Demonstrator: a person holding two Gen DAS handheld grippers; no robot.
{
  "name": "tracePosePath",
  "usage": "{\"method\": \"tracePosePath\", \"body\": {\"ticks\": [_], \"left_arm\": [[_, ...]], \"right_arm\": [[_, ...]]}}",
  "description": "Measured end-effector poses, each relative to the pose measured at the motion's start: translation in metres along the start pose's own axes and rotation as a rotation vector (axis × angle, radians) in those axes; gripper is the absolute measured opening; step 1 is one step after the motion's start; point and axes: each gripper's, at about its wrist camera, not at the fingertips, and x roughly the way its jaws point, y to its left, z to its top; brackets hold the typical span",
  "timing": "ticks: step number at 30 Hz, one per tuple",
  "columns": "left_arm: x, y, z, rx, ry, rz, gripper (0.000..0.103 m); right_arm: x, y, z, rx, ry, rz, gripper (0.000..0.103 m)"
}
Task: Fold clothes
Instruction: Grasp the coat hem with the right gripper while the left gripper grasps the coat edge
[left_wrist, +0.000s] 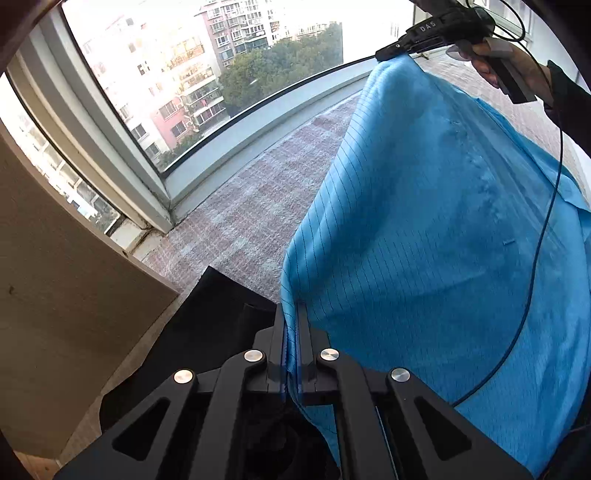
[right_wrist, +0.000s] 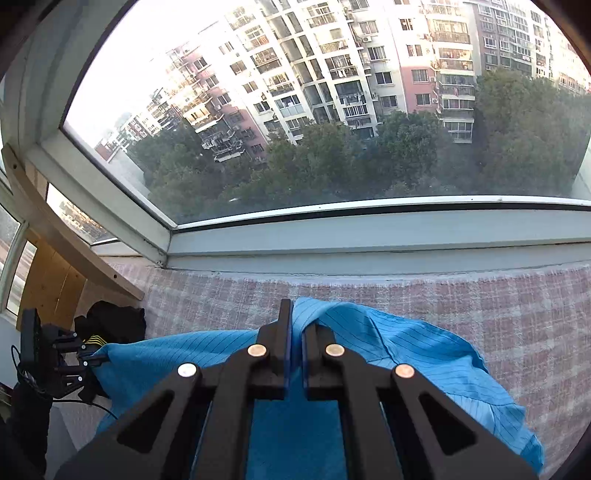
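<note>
left gripper (left_wrist: 291, 314): bottom centre of left wrist view, jaws clamped on an edge of the blue garment, cloth pinched between the two fingers; also seen at the lower left of right wrist view (right_wrist: 98, 359), gripping a corner of the same cloth
right gripper (right_wrist: 295, 317): bottom centre of right wrist view, jaws nearly together with blue cloth bunched between them, gripping the garment; in left wrist view it sits at the upper right (left_wrist: 397, 50), tip closed on the garment's top corner
hand (left_wrist: 506, 62): upper right of left wrist view, wrapped around the right gripper's handle, dark sleeve behind it
blue garment (left_wrist: 436, 229): thin blue fabric with fine dark stripes, lifted and stretched between both grippers, fills the right half of left wrist view; in right wrist view (right_wrist: 424, 354) it drapes down at lower centre and right onto the blanket
checked blanket (right_wrist: 480, 306): pink and white, covers the surface under the garment, runs up to the window sill
dark clothing (right_wrist: 110, 321): black pile at left of right wrist view, beside the wooden panel
wooden panel (left_wrist: 66, 280): left side of left wrist view
window (right_wrist: 295, 110): upper half of frame, apartment blocks and trees outside
cable (left_wrist: 546, 221): thin, dark, hangs across the garment at right
</note>
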Motion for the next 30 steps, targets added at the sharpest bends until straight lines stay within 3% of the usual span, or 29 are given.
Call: {"method": "tracePosePath", "body": {"ticks": [1, 2, 4, 8, 10, 12, 15, 17, 20, 25, 27, 28, 29, 30], "left_arm": [[0.010, 0.008, 0.001, -0.031, 0.024, 0.009, 0.002], [0.019, 0.013, 0.001, -0.049, 0.047, 0.013, 0.002], [0.032, 0.011, 0.001, -0.039, 0.081, 0.022, 0.003], [0.038, 0.003, 0.002, 0.019, 0.104, 0.058, 0.006], [0.037, 0.006, 0.003, 0.006, 0.104, 0.050, 0.007], [0.037, 0.008, 0.001, 0.000, 0.107, 0.038, 0.007], [0.036, 0.006, -0.001, 0.012, 0.109, 0.047, 0.007], [0.035, 0.004, -0.003, 0.016, 0.112, 0.052, 0.007], [0.036, 0.001, -0.003, 0.024, 0.118, 0.059, 0.007], [0.038, -0.004, 0.001, 0.036, 0.129, 0.068, 0.007], [0.038, -0.005, 0.001, 0.036, 0.131, 0.069, 0.007], [0.038, -0.005, 0.001, 0.036, 0.131, 0.069, 0.007], [0.038, -0.005, 0.001, 0.036, 0.132, 0.069, 0.007], [0.038, -0.005, 0.001, 0.036, 0.132, 0.069, 0.007]], "right_arm": [[0.016, -0.001, 0.003, -0.001, 0.024, -0.031, 0.004], [0.032, 0.000, 0.004, -0.009, 0.060, -0.070, 0.014], [0.046, 0.005, 0.004, -0.036, 0.106, -0.119, 0.017], [0.016, 0.002, 0.003, -0.035, 0.036, -0.076, 0.040], [-0.008, -0.009, 0.000, -0.005, -0.020, -0.049, 0.040], [-0.024, -0.019, -0.003, -0.034, -0.062, -0.089, 0.040], [-0.012, -0.032, -0.005, -0.145, 0.038, -0.306, 0.040], [0.003, -0.047, -0.007, -0.148, 0.125, -0.357, 0.040], [0.019, -0.064, -0.009, -0.136, 0.169, -0.326, 0.041], [0.043, -0.060, -0.007, -0.233, 0.159, -0.309, 0.041], [0.047, -0.057, -0.004, -0.234, 0.175, -0.247, 0.041], [0.049, -0.054, -0.004, -0.239, 0.180, -0.233, 0.035], [0.049, -0.048, -0.005, -0.264, 0.186, -0.232, 0.014], [0.048, -0.041, -0.006, -0.299, 0.205, -0.226, 0.002]]}}
